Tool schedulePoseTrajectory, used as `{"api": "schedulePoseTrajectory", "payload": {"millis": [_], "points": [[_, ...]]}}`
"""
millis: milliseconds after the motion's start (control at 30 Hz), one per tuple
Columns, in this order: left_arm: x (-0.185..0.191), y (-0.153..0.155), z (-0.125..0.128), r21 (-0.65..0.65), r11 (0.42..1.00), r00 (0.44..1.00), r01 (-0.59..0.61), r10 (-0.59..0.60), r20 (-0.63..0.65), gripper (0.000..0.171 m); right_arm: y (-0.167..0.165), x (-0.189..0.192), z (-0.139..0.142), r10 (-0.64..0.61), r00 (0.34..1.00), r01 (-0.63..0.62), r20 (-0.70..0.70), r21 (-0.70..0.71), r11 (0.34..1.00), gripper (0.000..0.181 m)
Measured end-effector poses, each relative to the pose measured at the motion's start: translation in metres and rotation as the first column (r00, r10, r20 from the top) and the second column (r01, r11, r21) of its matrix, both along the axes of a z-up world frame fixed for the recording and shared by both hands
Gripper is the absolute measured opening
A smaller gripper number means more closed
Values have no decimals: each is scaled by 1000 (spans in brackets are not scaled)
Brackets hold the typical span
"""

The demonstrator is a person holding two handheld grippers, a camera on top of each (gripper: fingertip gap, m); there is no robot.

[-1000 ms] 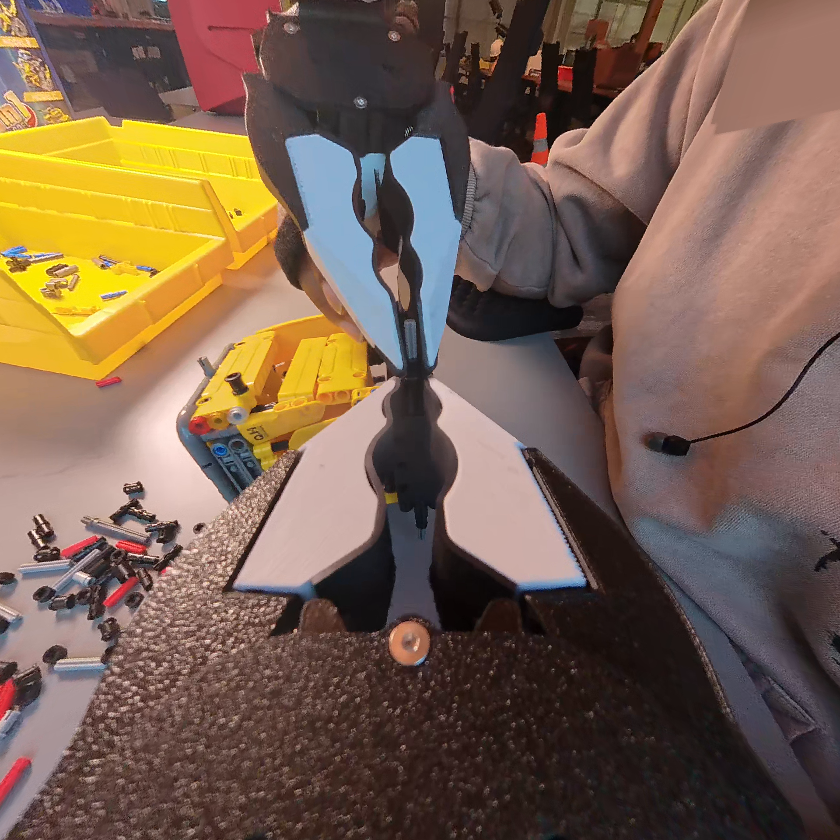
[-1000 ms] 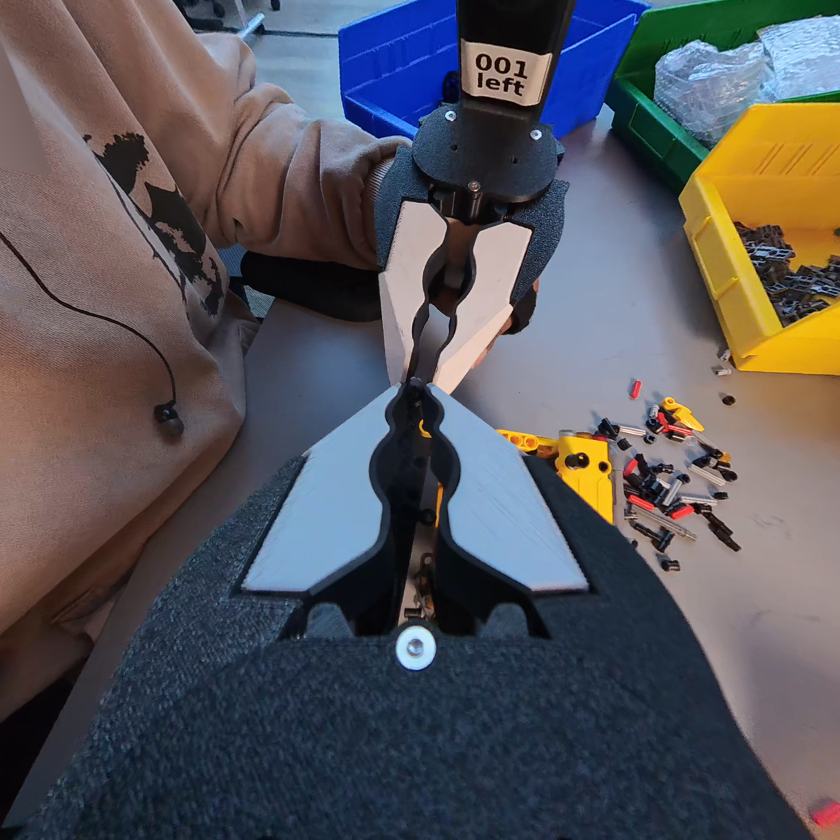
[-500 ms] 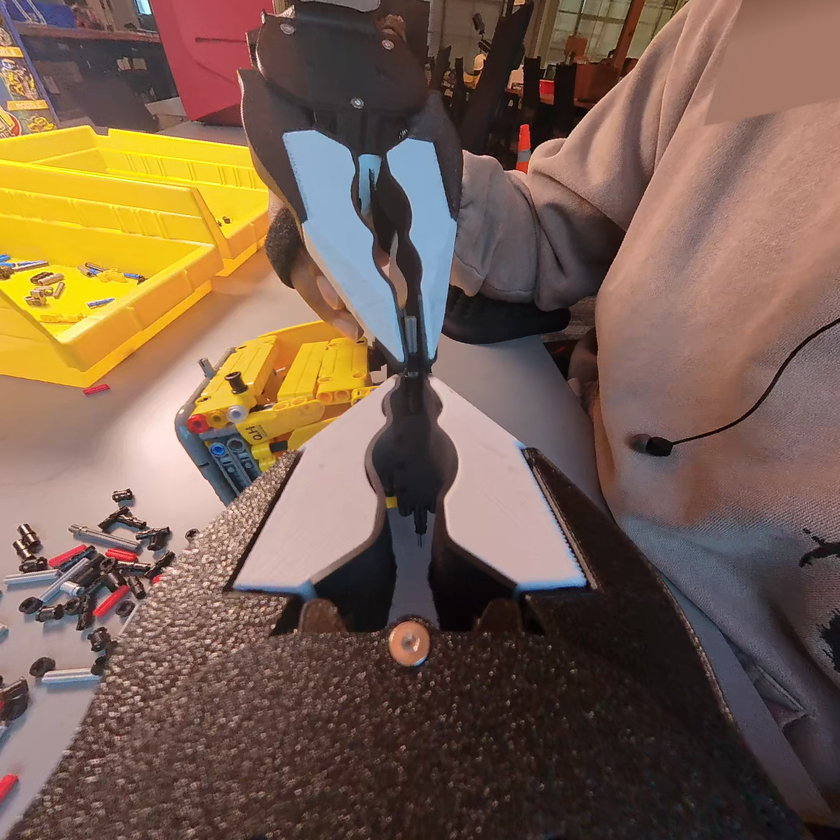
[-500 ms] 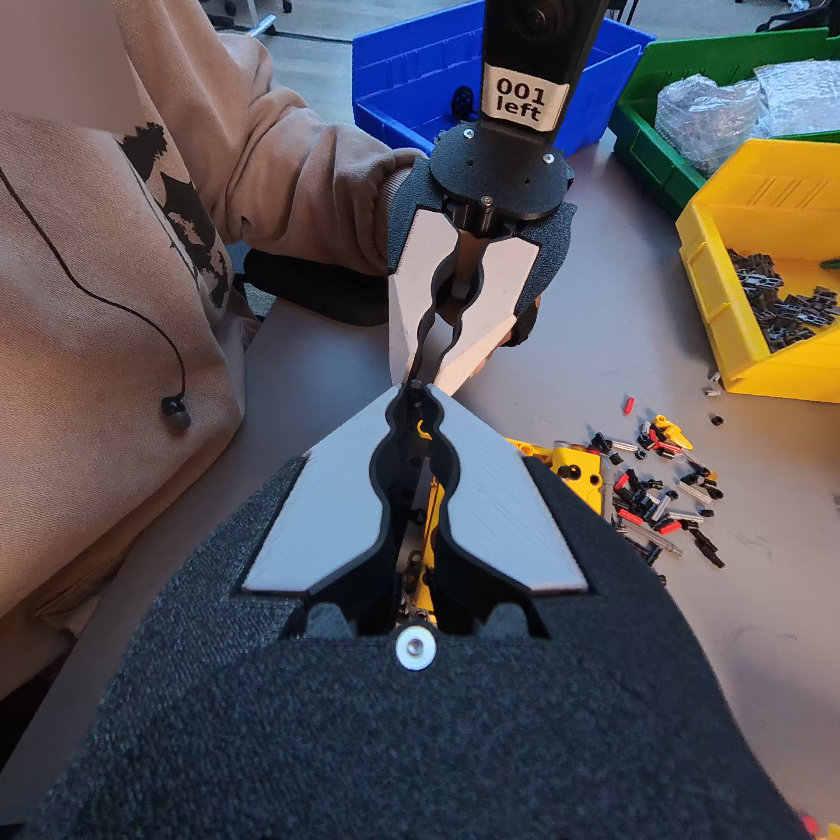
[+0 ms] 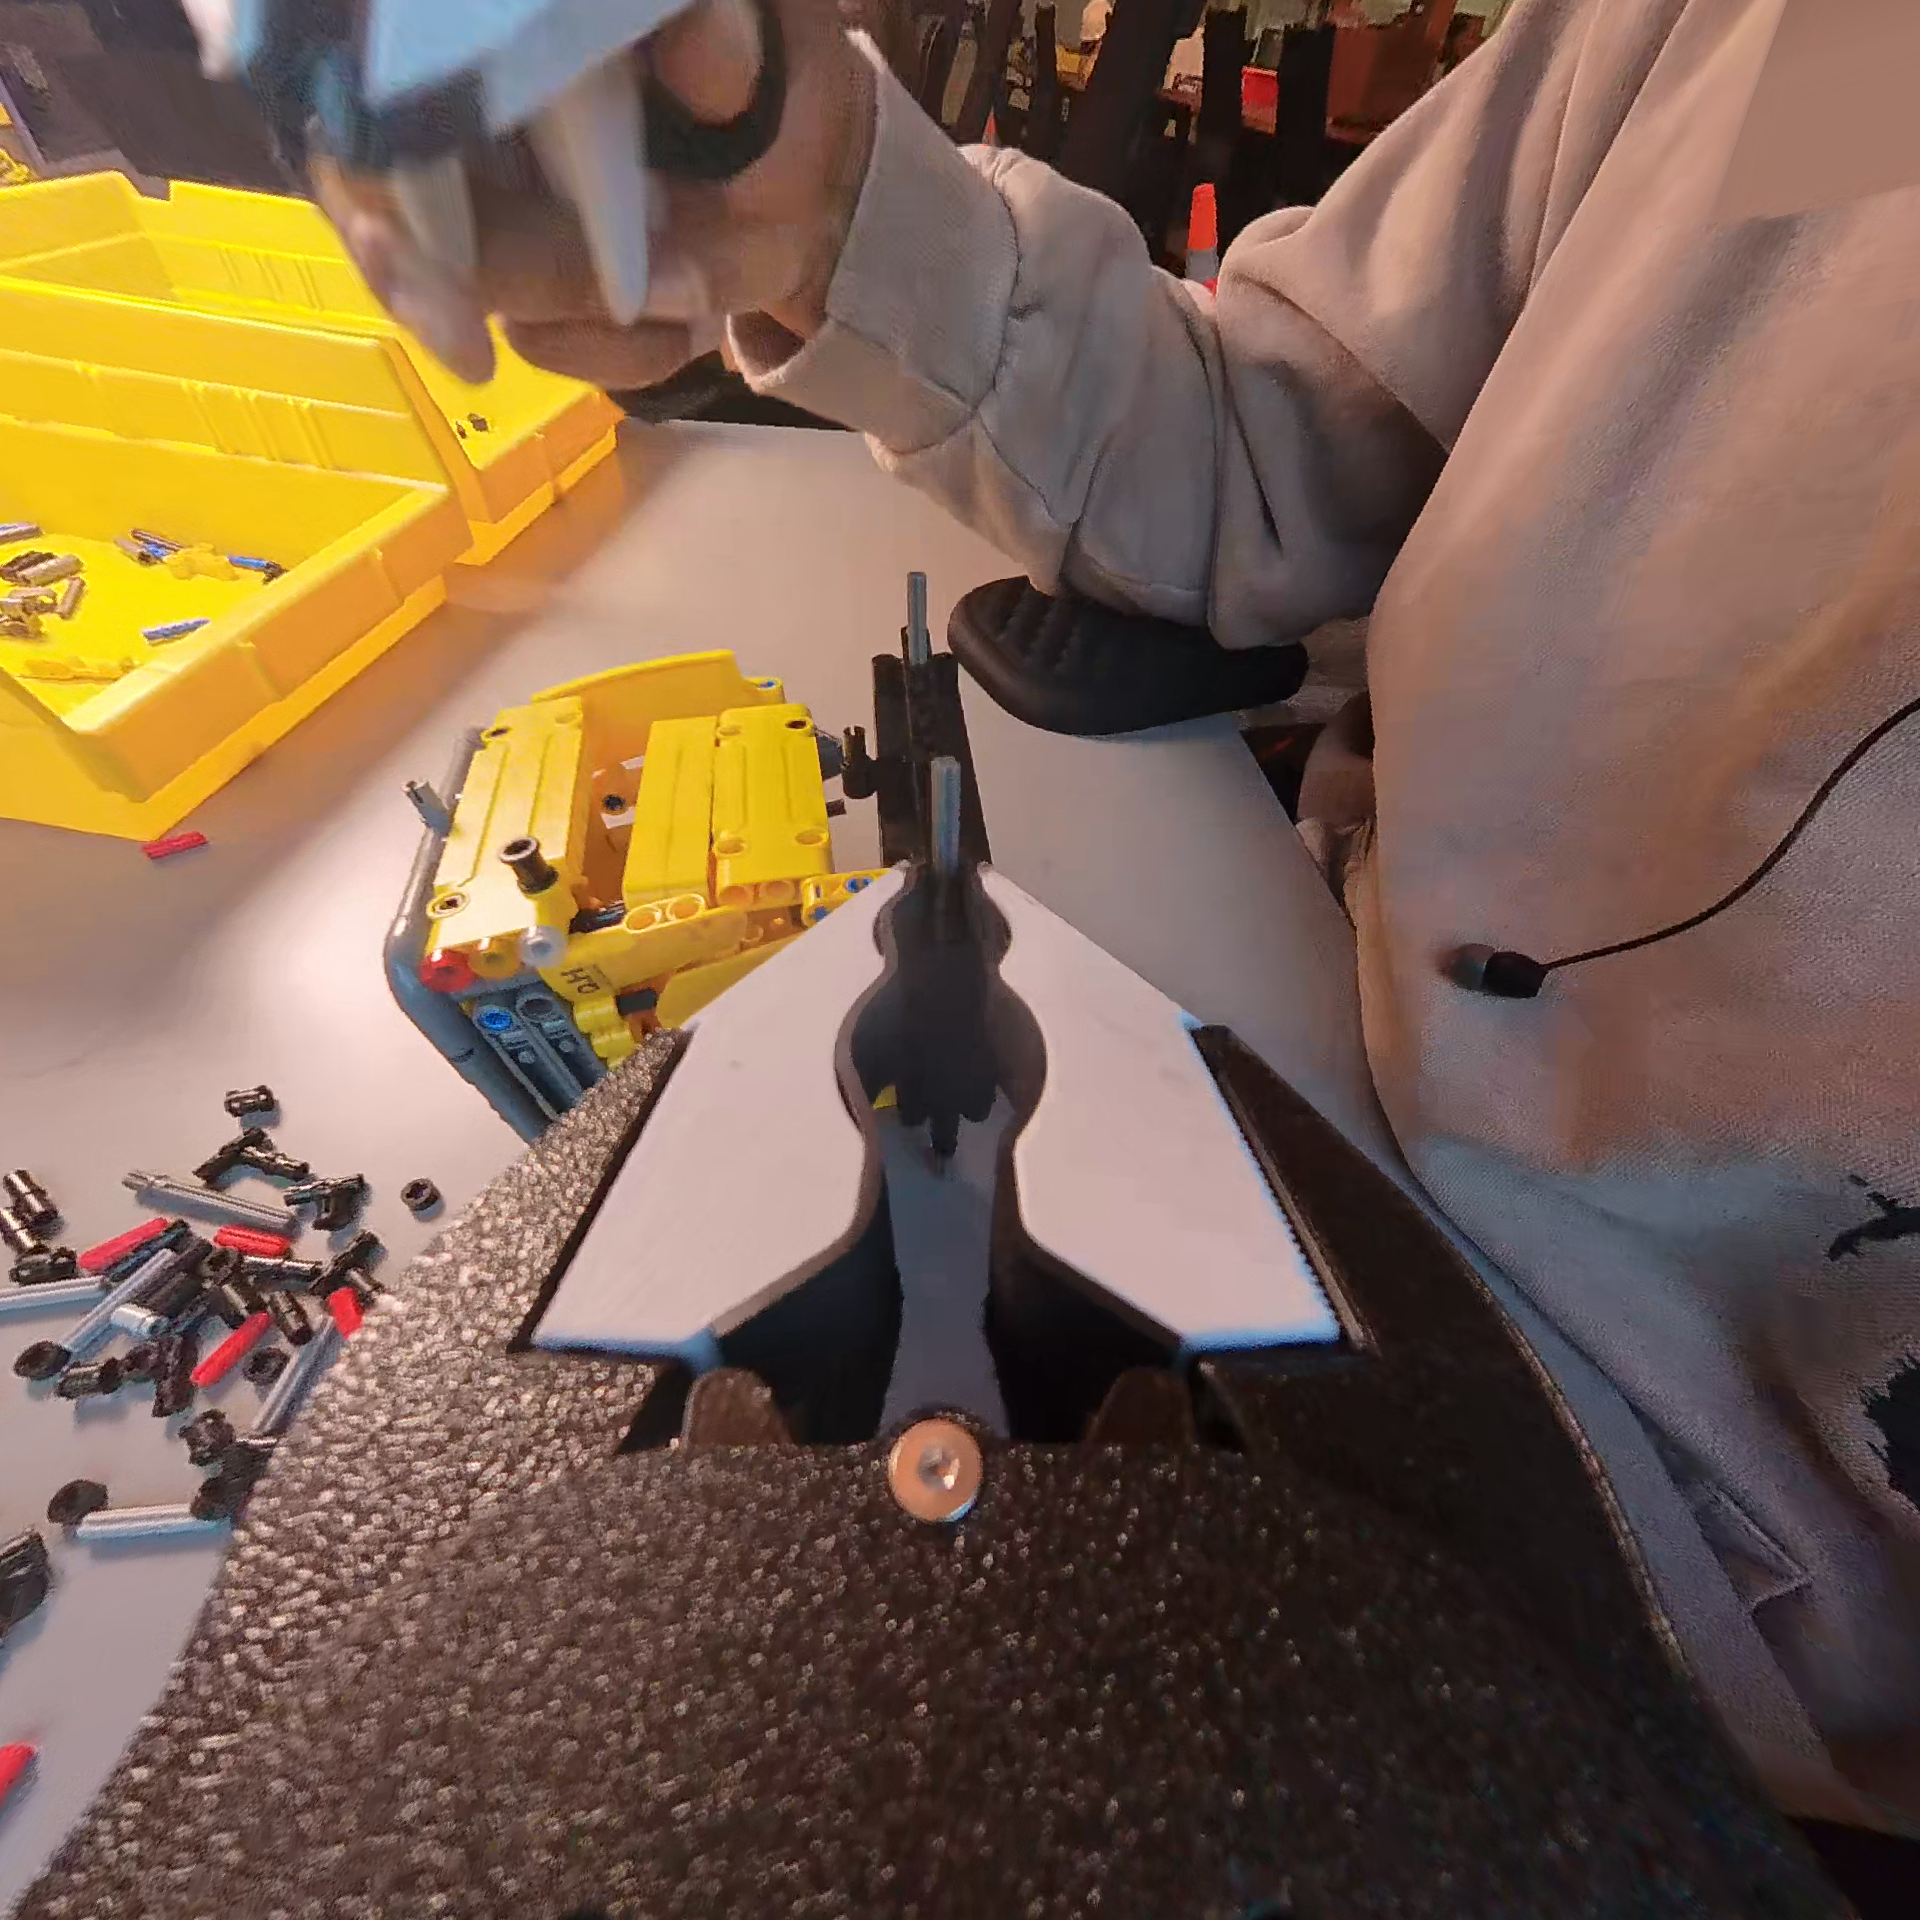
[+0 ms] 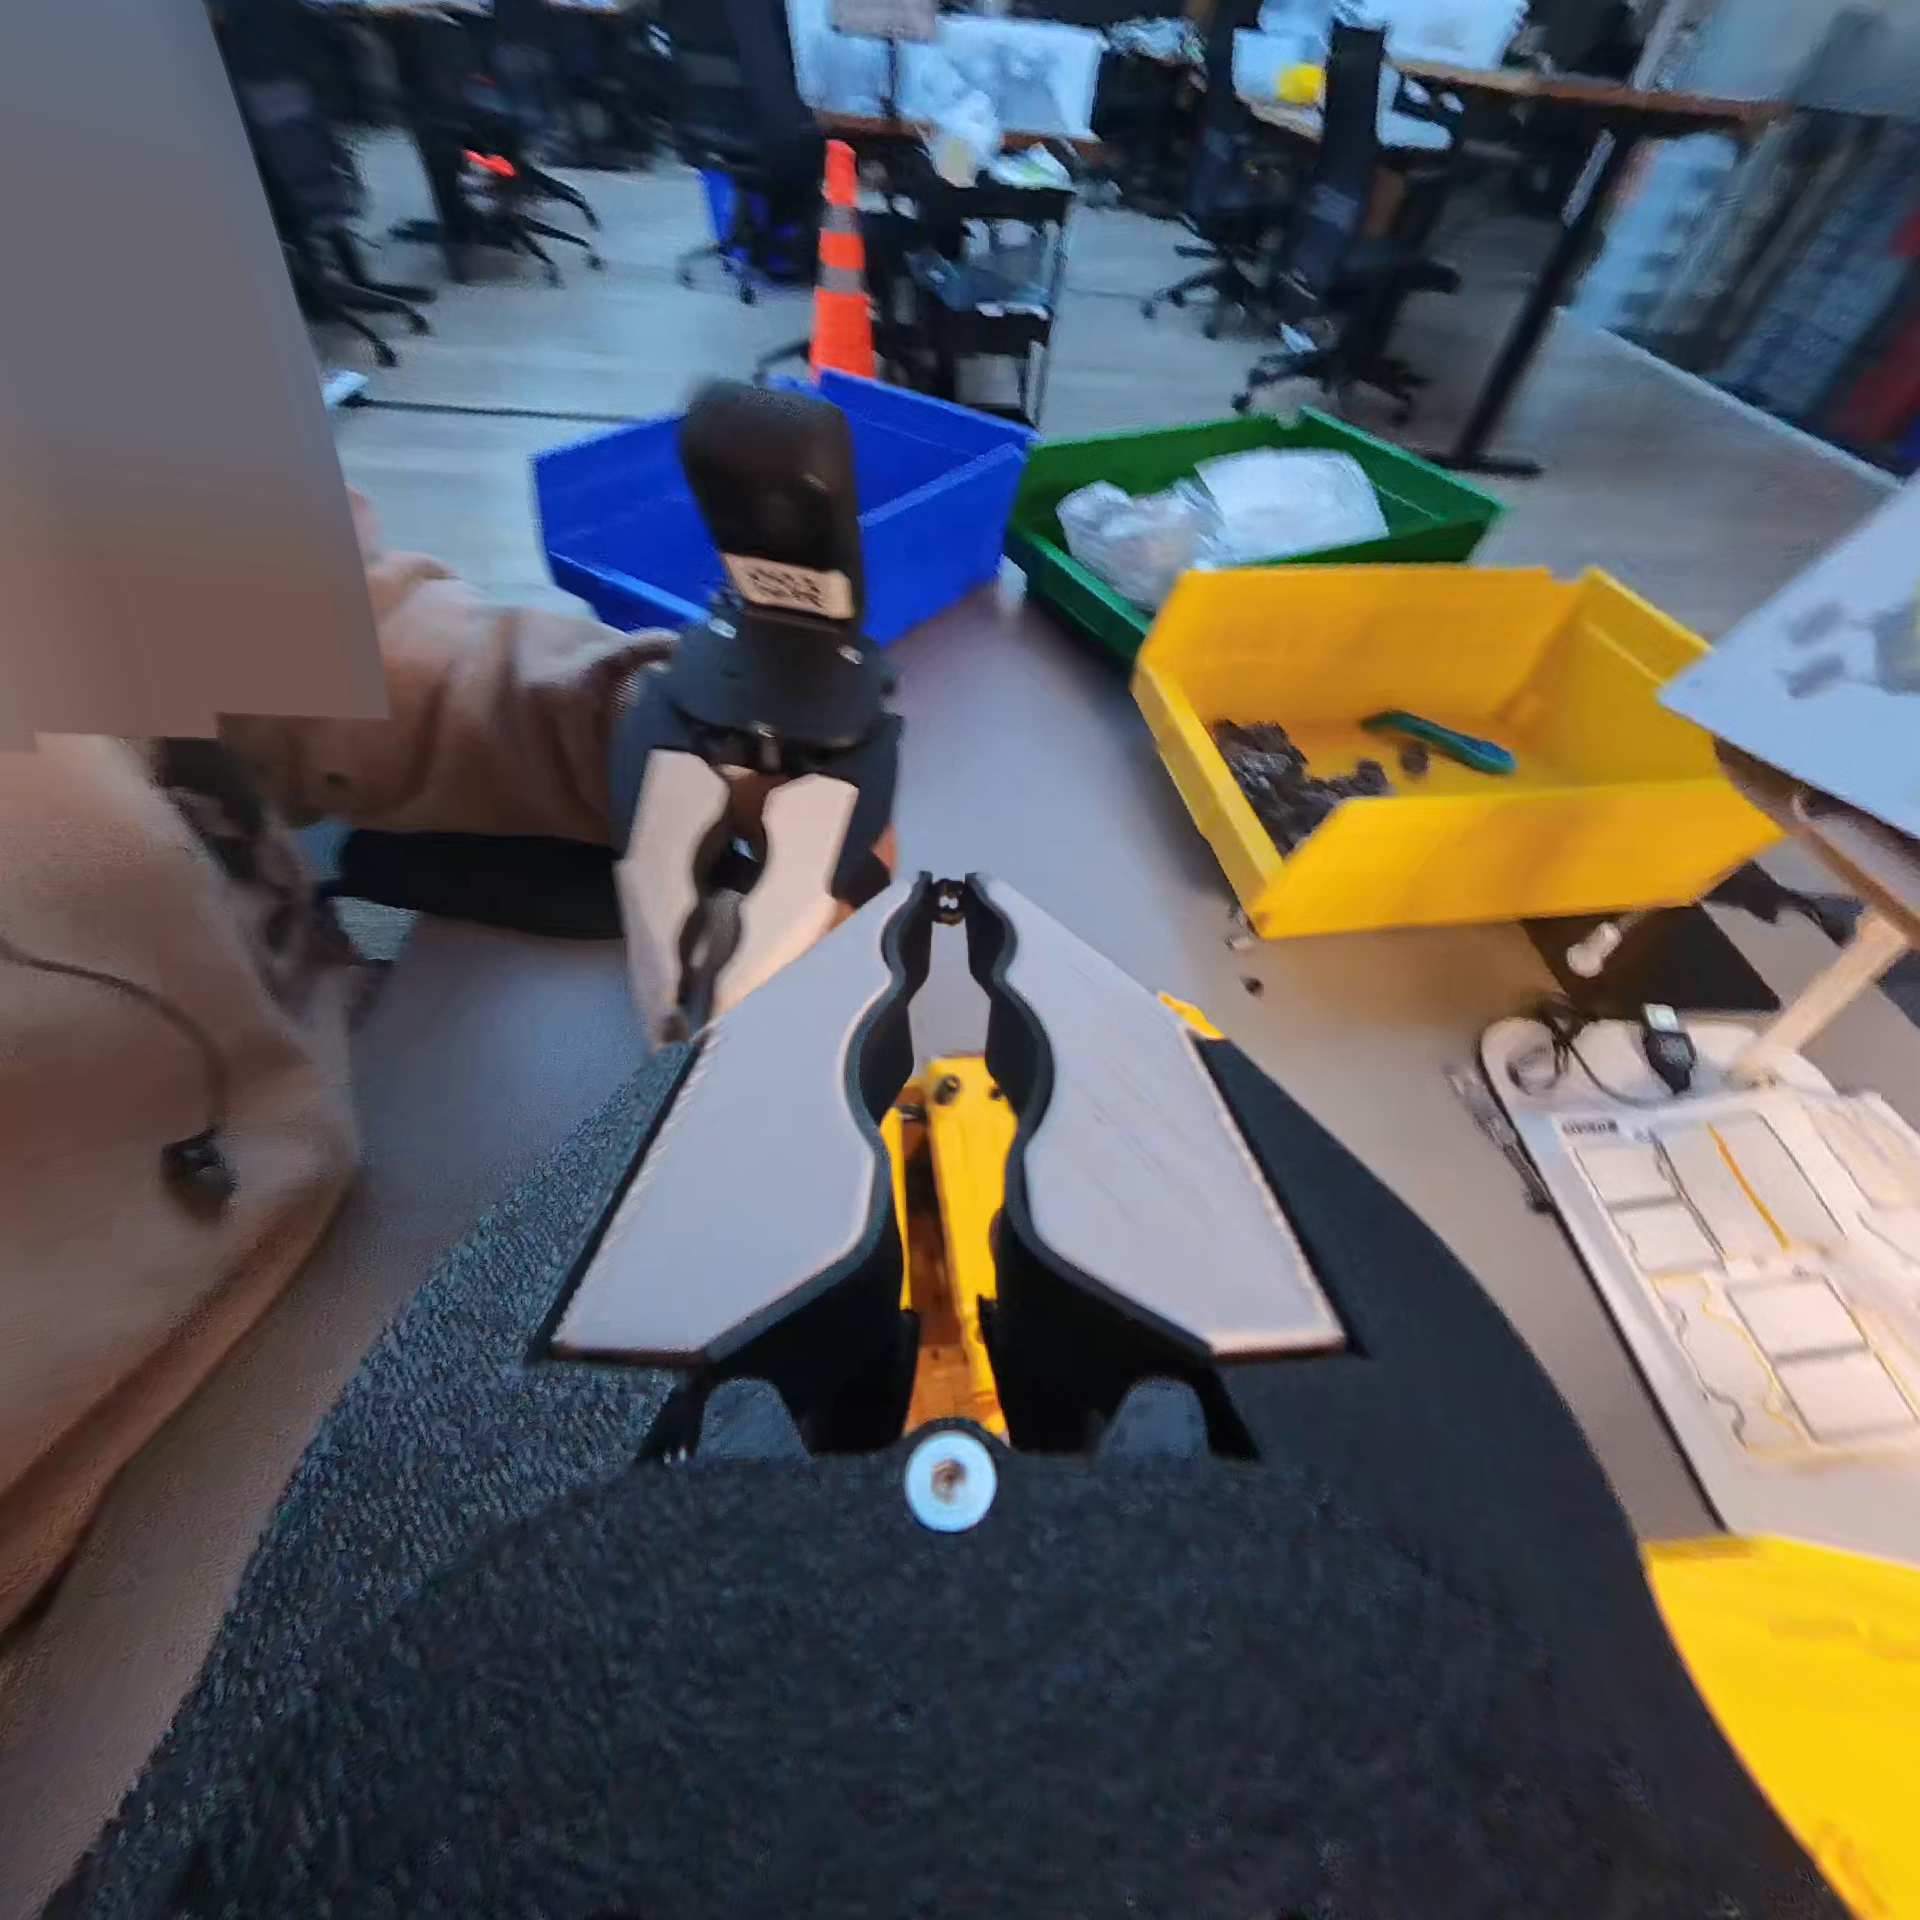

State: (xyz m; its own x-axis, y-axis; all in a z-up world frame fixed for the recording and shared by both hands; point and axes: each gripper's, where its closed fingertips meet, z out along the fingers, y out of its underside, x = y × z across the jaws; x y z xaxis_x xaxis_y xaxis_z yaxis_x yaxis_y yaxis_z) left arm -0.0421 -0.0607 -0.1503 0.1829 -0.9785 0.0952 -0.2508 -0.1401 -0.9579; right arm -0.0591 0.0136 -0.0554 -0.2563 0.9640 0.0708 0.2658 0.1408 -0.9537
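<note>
- The grey table (image 5: 727,540) carries yellow bins (image 5: 260,644) on one side and a blue bin (image 6: 935,520), a green bin (image 6: 1455,509) and 1 more yellow bin (image 6: 1507,862) on the other.
- A printed sheet (image 6: 1714,1247) lies near the table's edge; its print is too blurred to read.
- A part-built yellow brick model (image 5: 665,790) sits on the table just beside the left gripper (image 5: 940,883).
- The left gripper's fingers are clenched on a black beam (image 5: 920,727) with 2 grey axles standing out of it.
- The right gripper (image 6: 945,896) is raised above the model, its tips pinching a small dark piece (image 6: 945,912).
- Loose black, grey and red pins (image 5: 177,1288) lie scattered near the model.
- A white label (image 6: 790,587) sits on the left gripper's handle.
</note>
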Motion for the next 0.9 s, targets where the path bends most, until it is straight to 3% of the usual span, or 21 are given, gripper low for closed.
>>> {"api": "schedulePoseTrajectory", "payload": {"millis": [100,200,300,400,500,700,900], "points": [[1,-1,0,-2,1000,1000,4,-4,9,12,42,-25,-46,-156,981,153,116,34,988,4],[2,0,1,-5,1000,999,0,0,35,7,76,-49,-95,-211,948,206,237,49,977,4],[1,-1,1,3,1000,999,1,-1,39,7,96,-67,-134,-205,917,193,342,67,979,5],[0,-1,0,7,1000,999,3,-3,39,8,100,-76,-148,-178,908,184,380,20,983,14],[0,-2,0,5,1000,999,8,-8,43,8,97,-76,-133,-177,929,191,324,-10,982,18],[0,-2,0,-3,1000,998,16,-16,56,7,81,-52,-74,-193,971,199,141,-30,980,19],[1,-1,1,11,1000,999,2,-3,52,7,16,-6,-31,-32,999,35,42,-64,997,20]]}}
